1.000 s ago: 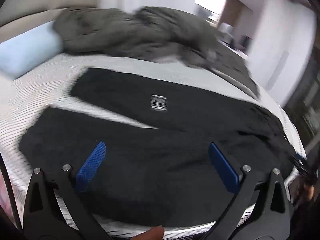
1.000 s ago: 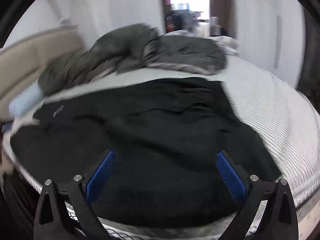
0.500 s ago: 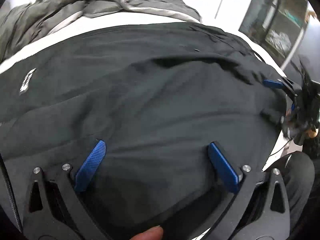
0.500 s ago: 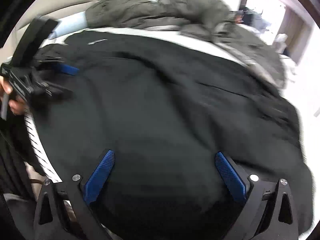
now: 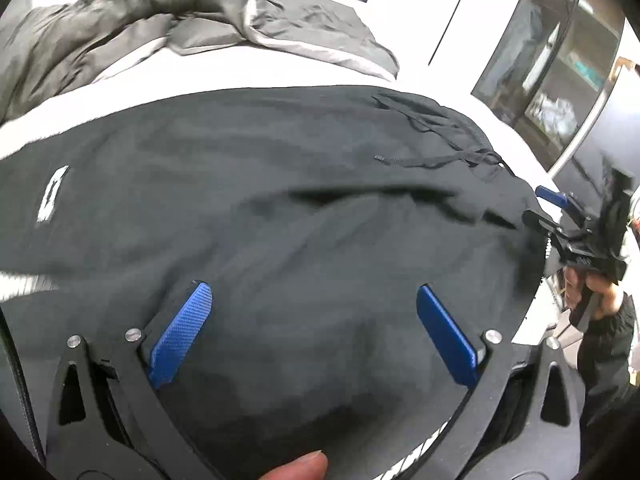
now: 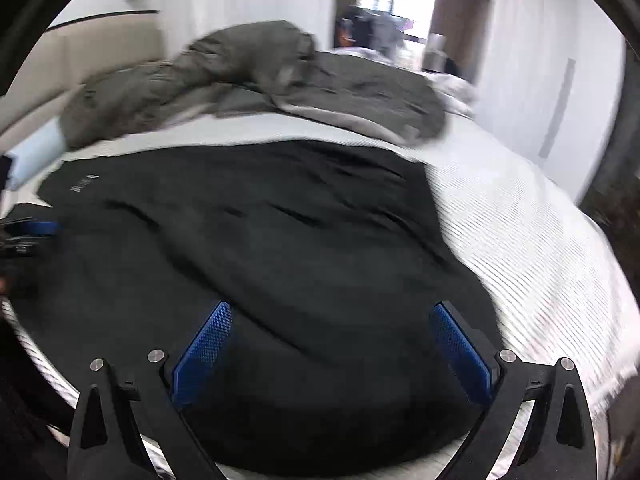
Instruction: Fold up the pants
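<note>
My black fabric pants [image 5: 304, 208] lie spread across the white striped bed [image 6: 532, 248] — my left gripper [image 5: 314, 328] and right gripper [image 6: 332, 352] both gape wide above them, holding nothing.

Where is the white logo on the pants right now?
In the left wrist view the logo sits at the far left of the black pants, near the white sheet. In the right wrist view it is upper left, near the blue pillow.

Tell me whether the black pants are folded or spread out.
Spread out, unfolded: the black pants lie across the striped bed, drawstring exposed, rumpled.
</note>
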`<control>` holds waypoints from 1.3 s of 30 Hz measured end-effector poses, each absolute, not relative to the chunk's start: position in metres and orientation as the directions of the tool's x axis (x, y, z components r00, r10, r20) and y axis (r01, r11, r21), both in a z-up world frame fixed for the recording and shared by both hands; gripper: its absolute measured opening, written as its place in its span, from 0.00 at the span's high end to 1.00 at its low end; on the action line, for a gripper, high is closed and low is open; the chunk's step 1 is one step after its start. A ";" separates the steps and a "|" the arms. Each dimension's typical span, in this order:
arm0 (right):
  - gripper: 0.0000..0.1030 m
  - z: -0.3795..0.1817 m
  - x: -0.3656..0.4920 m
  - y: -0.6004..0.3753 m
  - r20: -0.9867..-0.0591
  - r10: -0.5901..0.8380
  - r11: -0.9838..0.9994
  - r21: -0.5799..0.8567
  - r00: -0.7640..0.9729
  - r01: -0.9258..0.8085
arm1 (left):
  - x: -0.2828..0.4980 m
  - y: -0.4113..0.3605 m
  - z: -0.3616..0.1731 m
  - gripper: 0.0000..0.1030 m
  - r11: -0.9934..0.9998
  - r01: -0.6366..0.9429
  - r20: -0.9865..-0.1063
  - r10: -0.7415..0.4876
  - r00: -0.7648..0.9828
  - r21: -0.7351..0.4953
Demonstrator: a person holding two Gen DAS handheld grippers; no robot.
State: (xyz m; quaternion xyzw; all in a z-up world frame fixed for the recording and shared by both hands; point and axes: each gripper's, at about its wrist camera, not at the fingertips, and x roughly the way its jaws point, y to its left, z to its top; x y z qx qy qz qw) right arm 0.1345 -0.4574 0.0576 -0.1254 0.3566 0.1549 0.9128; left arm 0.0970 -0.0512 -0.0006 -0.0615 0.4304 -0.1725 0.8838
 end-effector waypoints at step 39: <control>0.02 0.004 0.167 -0.492 -0.773 0.096 0.945 -0.128 0.627 -0.302 | 0.016 0.132 -0.027 0.01 0.990 -0.140 -0.810 0.088 0.579 0.007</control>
